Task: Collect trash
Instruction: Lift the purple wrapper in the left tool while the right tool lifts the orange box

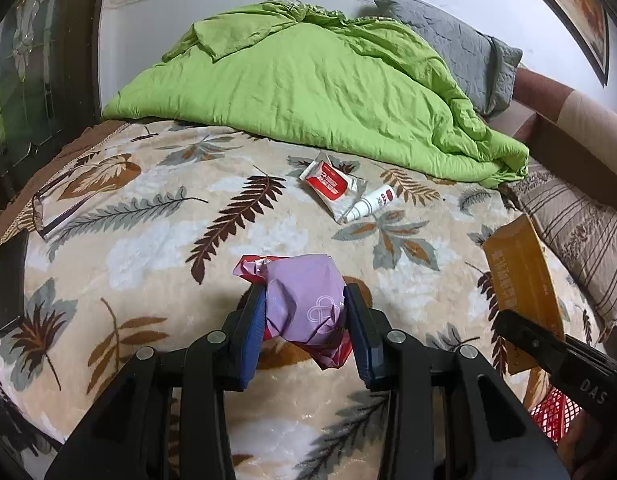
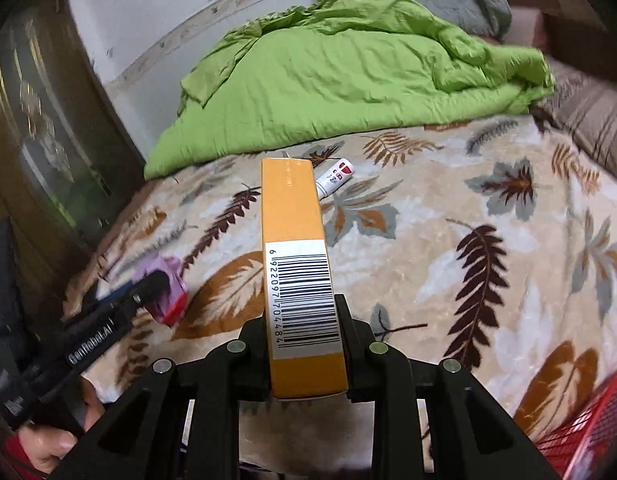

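the left gripper (image 1: pixel 304 312) points forward and downward, its two blue-padded fingers (image 1: pixel 250 328) drawn in and clamped on a crumpled lilac wrapper (image 1: pixel 304 300) that bulges out between them. in the right wrist view it shows at the lower left as a black body, with a hand (image 2: pixel 48 444) wrapped around its handle.

the right gripper (image 2: pixel 304 340) also tilts forward and down, its jaws pressed against both sides of a long yellow box (image 2: pixel 296 240) that stands out along the fingers. in the left wrist view its black fingers sit at the right edge.
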Demonstrator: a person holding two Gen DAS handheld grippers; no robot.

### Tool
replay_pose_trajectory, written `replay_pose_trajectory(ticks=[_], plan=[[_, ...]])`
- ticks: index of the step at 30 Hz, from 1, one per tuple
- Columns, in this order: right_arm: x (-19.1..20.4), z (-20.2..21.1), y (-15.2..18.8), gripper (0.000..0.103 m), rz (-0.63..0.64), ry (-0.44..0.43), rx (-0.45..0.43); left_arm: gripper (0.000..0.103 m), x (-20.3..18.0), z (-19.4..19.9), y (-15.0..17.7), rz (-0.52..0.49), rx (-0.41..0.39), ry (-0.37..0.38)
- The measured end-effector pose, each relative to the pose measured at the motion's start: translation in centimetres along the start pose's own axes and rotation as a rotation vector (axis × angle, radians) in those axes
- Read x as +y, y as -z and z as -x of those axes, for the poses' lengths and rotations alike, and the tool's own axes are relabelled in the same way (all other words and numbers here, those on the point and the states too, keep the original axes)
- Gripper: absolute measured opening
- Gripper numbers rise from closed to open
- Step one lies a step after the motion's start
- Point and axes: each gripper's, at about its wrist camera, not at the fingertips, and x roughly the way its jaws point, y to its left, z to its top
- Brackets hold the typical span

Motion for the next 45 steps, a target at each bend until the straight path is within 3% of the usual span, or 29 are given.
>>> replay_pose_trajectory(ticks=[12, 18, 40, 45], plan=[[0.1, 0.6, 0.6, 0.027, 0.003, -0.069, -0.063, 0.037, -1.4, 0.4, 0.0, -0.027, 0.015, -0.003], [-0.8, -0.2, 0.1, 0.027, -0.050, -0.090, -0.040, 0.037, -0.9, -0.8, -0.5, -0.016, 0.014, 0.009], [0.6, -0.9, 0.0, 0.027, -0.019, -0.135, -0.027, 0.038, -1.2, -3.0, 0.5, -0.046, 0.044, 0.005], [-0.2, -1.1, 0.0, 0.027, -0.050, -0.138, -0.020, 0.038, -1.7, -3.1, 0.6, -0.063, 0.047, 0.040]])
